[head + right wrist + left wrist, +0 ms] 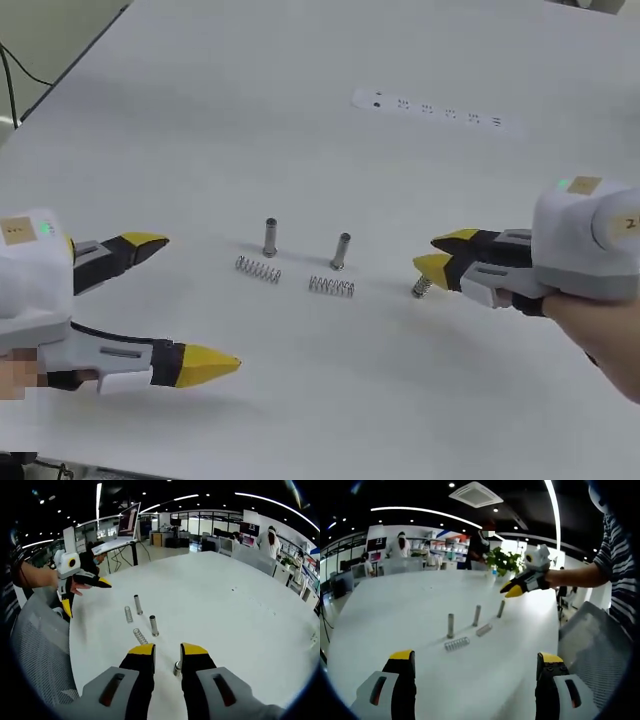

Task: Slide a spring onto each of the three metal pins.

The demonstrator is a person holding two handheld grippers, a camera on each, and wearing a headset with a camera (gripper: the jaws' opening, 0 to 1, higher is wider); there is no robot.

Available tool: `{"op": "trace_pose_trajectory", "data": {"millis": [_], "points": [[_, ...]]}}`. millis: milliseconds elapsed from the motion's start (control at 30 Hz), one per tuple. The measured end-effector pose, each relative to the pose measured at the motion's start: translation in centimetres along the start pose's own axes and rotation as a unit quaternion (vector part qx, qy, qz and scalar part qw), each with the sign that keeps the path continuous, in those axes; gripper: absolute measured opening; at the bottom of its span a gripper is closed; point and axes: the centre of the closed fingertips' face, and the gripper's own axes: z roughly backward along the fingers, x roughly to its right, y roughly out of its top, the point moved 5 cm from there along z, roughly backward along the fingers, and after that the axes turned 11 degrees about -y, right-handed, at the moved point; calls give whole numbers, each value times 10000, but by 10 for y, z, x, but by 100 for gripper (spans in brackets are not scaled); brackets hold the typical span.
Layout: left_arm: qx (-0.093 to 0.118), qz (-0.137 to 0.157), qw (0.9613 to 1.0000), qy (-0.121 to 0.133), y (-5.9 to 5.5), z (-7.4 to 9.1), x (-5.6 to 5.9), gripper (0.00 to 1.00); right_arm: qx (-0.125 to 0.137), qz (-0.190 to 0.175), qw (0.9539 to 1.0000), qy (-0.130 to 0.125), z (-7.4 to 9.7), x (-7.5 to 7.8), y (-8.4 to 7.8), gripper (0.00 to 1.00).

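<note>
Left gripper: the left gripper (180, 300) hovers over the near left of the worktop (320, 420), jaws spread wide and holding nothing.
Right gripper: the right gripper (443, 254) is down low on the right, its jaws narrow with a gap between the yellow tips and closed on nothing.
Third pin: the third pin (177, 668) stands upright in that gap in the right gripper view. In the head view it sits just beside the lower tip. It's too small to tell whether a coil is round it.
First pin: the first pin (270, 236) is upright and bare, mid-worktop.
Second pin: the second pin (341, 250) is upright too, between the other two.
First spring: the first spring (258, 268) lies flat just in front of the first pin.
Second spring: the second spring (331, 287) lies flat just in front of the second pin.
Far side: a white power strip (430, 110) lies well apart from the pins.
</note>
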Motion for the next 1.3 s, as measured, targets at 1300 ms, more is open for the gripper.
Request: {"op": "trace_pose_trajectory", "data": {"millis": [1300], "points": [[76, 9, 10000, 18, -1, 8, -3, 98, -604, 1741, 9762, 1140, -21, -57, 26, 17]]}}
